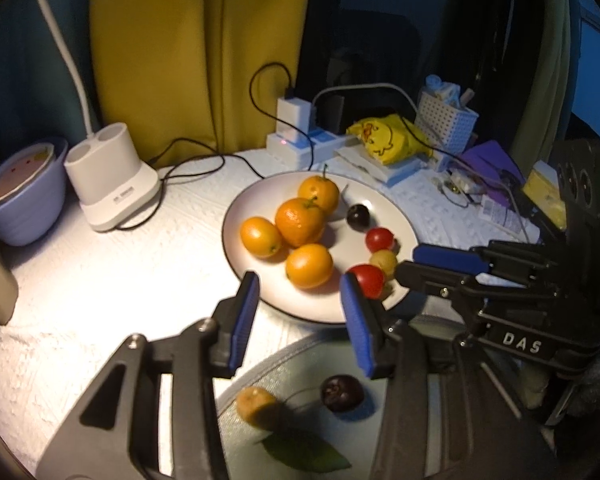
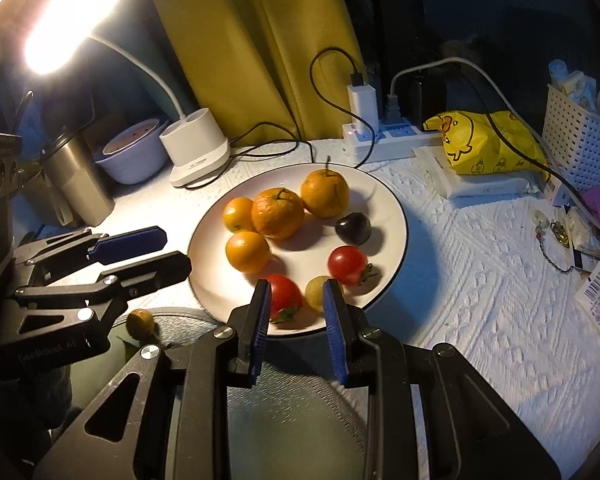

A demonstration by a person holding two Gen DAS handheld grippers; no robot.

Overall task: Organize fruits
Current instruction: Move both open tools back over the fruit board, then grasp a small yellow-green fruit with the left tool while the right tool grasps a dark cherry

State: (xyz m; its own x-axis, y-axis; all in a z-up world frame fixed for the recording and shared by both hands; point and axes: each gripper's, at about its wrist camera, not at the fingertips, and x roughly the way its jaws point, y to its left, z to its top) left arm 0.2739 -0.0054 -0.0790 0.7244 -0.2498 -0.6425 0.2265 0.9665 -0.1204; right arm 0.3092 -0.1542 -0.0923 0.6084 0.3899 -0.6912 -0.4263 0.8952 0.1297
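A white plate (image 1: 260, 200) (image 2: 384, 216) holds several oranges (image 1: 300, 220), a dark cherry (image 1: 358, 217), two red cherry tomatoes (image 2: 347, 265) and a yellow one (image 1: 384, 261). My left gripper (image 1: 300, 280) (image 2: 178, 251) hovers open at the plate's near edge, nothing between its blue pads. Below it a grey dish (image 1: 300, 356) (image 2: 292, 400) holds a dark cherry (image 1: 342, 394), a small yellowish fruit (image 1: 256, 406) (image 2: 140, 322) and a green leaf (image 1: 304, 452). My right gripper (image 2: 297, 286) (image 1: 407, 263) is shut and empty at the plate's front rim, near the tomatoes.
A lit desk lamp (image 2: 72, 16) with a white base (image 1: 112, 184) stands back left, beside a lilac bowl (image 1: 24, 200) and a steel cup (image 2: 80, 180). Behind the plate are a power strip (image 2: 380, 136) with cables, a yellow bag (image 1: 392, 136) and a white basket (image 2: 580, 140).
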